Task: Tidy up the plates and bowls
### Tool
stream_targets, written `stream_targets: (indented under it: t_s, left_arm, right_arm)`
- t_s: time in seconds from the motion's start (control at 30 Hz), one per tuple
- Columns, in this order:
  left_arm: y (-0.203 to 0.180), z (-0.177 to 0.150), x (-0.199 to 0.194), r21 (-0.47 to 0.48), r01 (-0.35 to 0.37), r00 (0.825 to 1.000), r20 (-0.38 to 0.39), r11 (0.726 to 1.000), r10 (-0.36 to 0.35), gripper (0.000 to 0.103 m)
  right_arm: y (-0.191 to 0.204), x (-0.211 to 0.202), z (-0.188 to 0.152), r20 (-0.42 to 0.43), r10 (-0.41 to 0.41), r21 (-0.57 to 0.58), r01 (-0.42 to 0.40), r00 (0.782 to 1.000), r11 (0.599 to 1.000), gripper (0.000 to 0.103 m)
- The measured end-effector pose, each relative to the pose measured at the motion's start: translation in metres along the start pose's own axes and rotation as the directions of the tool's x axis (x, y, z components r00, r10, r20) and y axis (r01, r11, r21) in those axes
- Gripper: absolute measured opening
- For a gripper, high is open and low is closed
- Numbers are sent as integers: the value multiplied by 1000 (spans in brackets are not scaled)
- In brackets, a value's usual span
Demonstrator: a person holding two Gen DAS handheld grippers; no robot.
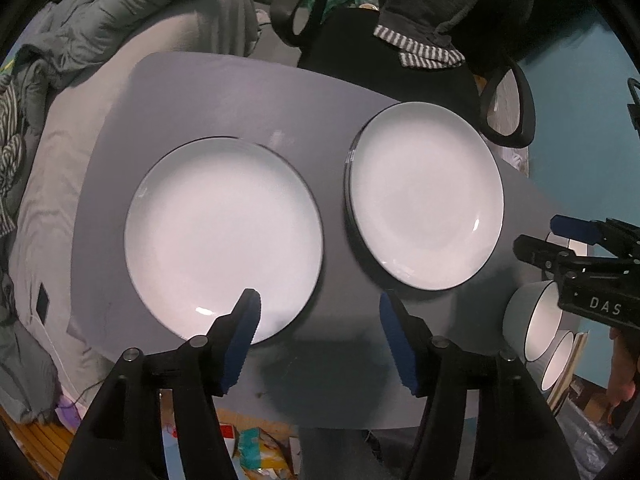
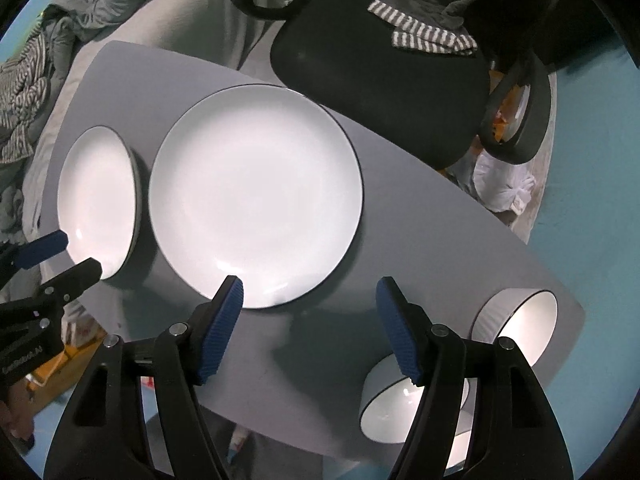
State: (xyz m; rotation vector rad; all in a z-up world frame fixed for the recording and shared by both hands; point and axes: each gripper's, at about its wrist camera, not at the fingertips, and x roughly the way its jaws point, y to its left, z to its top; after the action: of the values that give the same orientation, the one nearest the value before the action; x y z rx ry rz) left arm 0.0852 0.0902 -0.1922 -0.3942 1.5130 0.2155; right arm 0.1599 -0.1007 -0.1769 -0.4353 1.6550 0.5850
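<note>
Two white plates with dark rims lie on a grey table [image 1: 208,88]. In the left wrist view the left plate [image 1: 224,236] is just ahead of my open, empty left gripper [image 1: 318,308]; the right plate [image 1: 424,196] lies beyond. Two white bowls [image 1: 536,320] stand at the table's right edge. In the right wrist view my open, empty right gripper [image 2: 310,300] hovers above the near rim of the right plate [image 2: 256,196]; the left plate [image 2: 98,200] is farther left. The bowls [image 2: 516,320] [image 2: 392,404] stand at lower right.
A black office chair [image 2: 380,92] draped with grey and striped cloth stands behind the table. A grey sofa [image 1: 192,28] with a rumpled quilt is at the back left. A white tied bag [image 2: 504,188] lies on the floor. The floor is teal.
</note>
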Motion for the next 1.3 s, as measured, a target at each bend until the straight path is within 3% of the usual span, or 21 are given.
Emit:
stream_targets:
  t_s: [0.17,0.37,0.83,1.3]
  left_arm:
    - [19,-12,-10,-14,-43,998,36,999,43,68]
    - [50,-20,-19,-74,-23,998,49,997,27,70]
    - [118,-35,-2,-217,-17,1000,10,976,20,71]
    - [171,-31,20,-311,6,1000,4,950,-5,71]
  right_arm:
    - [7,-8,-4,17,-17,-23,17,1000,1000,69]
    - [20,-19,-6,42,-15,-47,17,999,999,69]
    - [83,-26,15,67,4,-187,9,998,982,69]
    - [145,0,57,48,123,-229,-109,991,967,69]
